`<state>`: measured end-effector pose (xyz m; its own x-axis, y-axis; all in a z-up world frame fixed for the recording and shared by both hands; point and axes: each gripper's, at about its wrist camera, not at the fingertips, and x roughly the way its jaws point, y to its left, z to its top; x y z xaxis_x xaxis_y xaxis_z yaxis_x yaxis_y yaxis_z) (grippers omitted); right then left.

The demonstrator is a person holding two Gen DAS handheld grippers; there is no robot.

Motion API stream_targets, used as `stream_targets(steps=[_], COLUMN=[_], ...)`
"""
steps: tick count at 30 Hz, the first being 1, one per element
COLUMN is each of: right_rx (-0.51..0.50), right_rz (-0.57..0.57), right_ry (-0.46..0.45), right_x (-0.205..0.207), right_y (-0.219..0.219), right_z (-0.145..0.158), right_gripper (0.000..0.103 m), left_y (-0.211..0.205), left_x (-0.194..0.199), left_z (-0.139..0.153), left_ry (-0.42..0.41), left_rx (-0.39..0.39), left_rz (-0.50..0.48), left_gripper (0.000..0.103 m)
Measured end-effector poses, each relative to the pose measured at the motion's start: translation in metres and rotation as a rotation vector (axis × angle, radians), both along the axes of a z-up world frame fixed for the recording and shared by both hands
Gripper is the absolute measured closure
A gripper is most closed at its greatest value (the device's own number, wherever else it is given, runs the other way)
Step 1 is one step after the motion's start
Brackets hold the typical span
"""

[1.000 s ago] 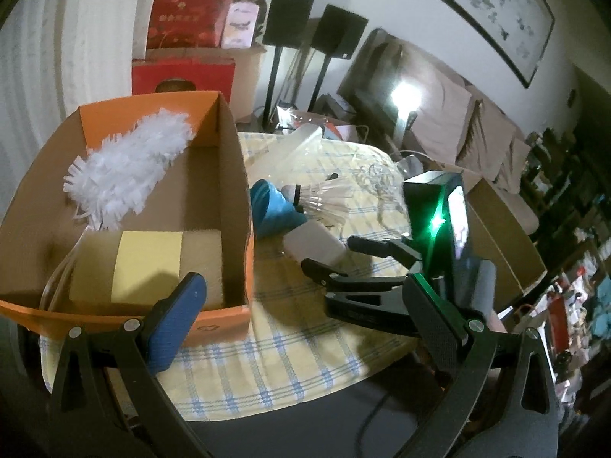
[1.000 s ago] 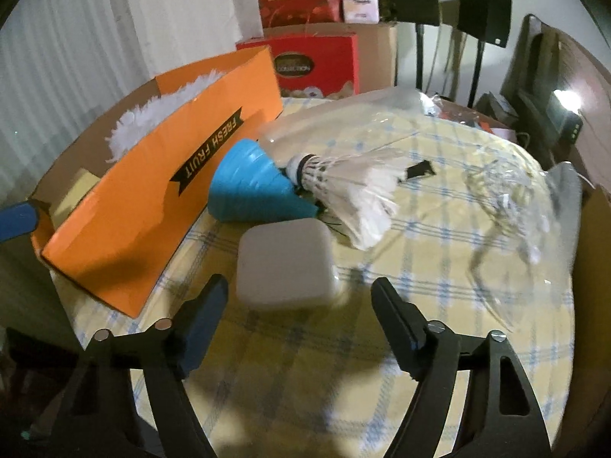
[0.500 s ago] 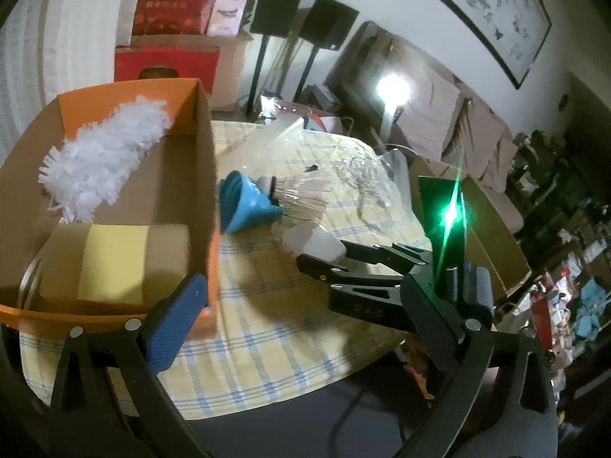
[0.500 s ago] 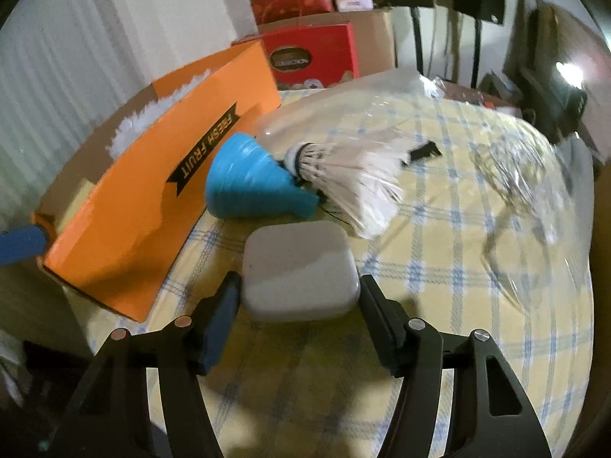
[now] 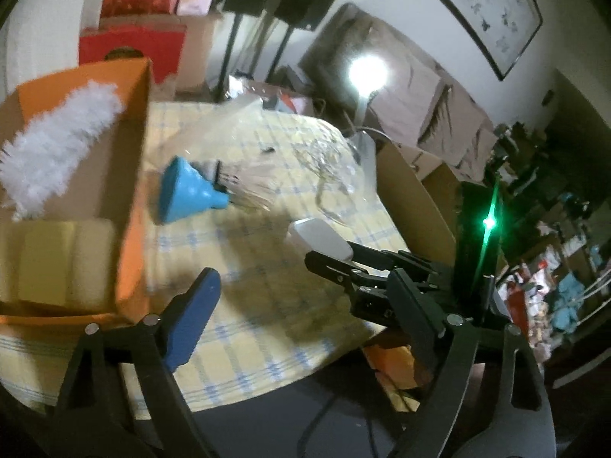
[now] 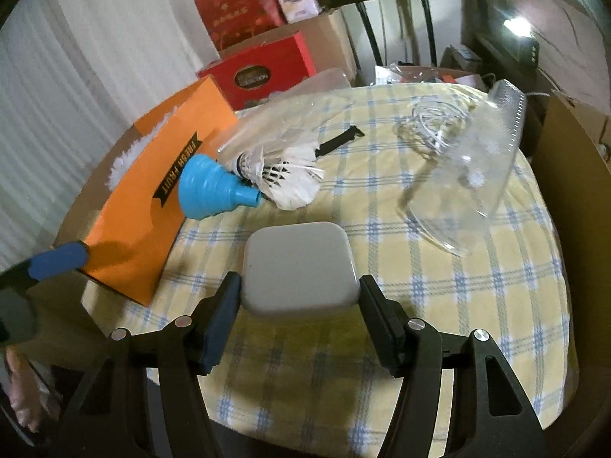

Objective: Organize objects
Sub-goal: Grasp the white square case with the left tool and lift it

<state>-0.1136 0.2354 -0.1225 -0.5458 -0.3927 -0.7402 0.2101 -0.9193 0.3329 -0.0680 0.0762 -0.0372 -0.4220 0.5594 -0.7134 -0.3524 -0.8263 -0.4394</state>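
My right gripper is shut on a grey rounded square case, with its pads pressing both sides. In the left wrist view the case hangs in that gripper over the checked tablecloth. My left gripper hovers near the orange cardboard box; its jaws are closing with nothing between them. Inside the box lie a white fluffy duster and a yellow sponge. A blue funnel and a white shuttlecock lie beside the box.
A crumpled clear plastic bag with a white cord and a small black clip lie on the round table. Red gift boxes and speaker stands are behind it. A brown cardboard box stands at the right edge.
My right gripper moved up to the grey case, shut on it and drew it away from the funnel. The left gripper swung to the right and its jaws narrowed.
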Motion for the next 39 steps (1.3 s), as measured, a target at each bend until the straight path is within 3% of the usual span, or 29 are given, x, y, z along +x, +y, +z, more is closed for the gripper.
stream_targets(steps=[9, 17, 23, 29, 31, 32, 37, 39], right_rx=[-0.050, -0.065, -0.085, -0.084, -0.094, -0.101, -0.098, -0.090], right_rz=[-0.001, 0.032, 0.061, 0.073, 0.073, 0.071, 0.057, 0.049], right_ry=[0.042, 0.064, 0.058, 0.057, 0.050, 0.046, 0.037, 0.039], right_x=[0.022, 0.032, 0.034, 0.033, 0.032, 0.032, 0.032, 0.032], right_y=[0.007, 0.001, -0.006, -0.012, -0.013, -0.013, -0.008, -0.003], right_z=[0.022, 0.032, 0.031, 0.029, 0.028, 0.028, 0.027, 0.029], right_gripper=[0.039, 0.039, 0.039, 0.039, 0.039, 0.039, 0.037, 0.034], left_y=[0.016, 0.025, 0.028, 0.029, 0.030, 0.031, 0.033, 0.036], left_x=[-0.024, -0.042, -0.048, -0.050, -0.051, -0.051, -0.052, -0.051], left_z=[-0.022, -0.045, -0.056, -0.057, -0.054, -0.051, -0.040, -0.035], left_ry=[-0.142, -0.216, -0.245, -0.234, -0.221, -0.208, -0.151, -0.107], left_rx=[0.144, 0.198, 0.224, 0.225, 0.214, 0.195, 0.131, 0.046], left_rz=[-0.025, -0.016, -0.005, 0.003, -0.003, -0.003, 0.003, 0.018], left_gripper=[0.034, 0.046, 0.064, 0.069, 0.079, 0.085, 0.085, 0.085])
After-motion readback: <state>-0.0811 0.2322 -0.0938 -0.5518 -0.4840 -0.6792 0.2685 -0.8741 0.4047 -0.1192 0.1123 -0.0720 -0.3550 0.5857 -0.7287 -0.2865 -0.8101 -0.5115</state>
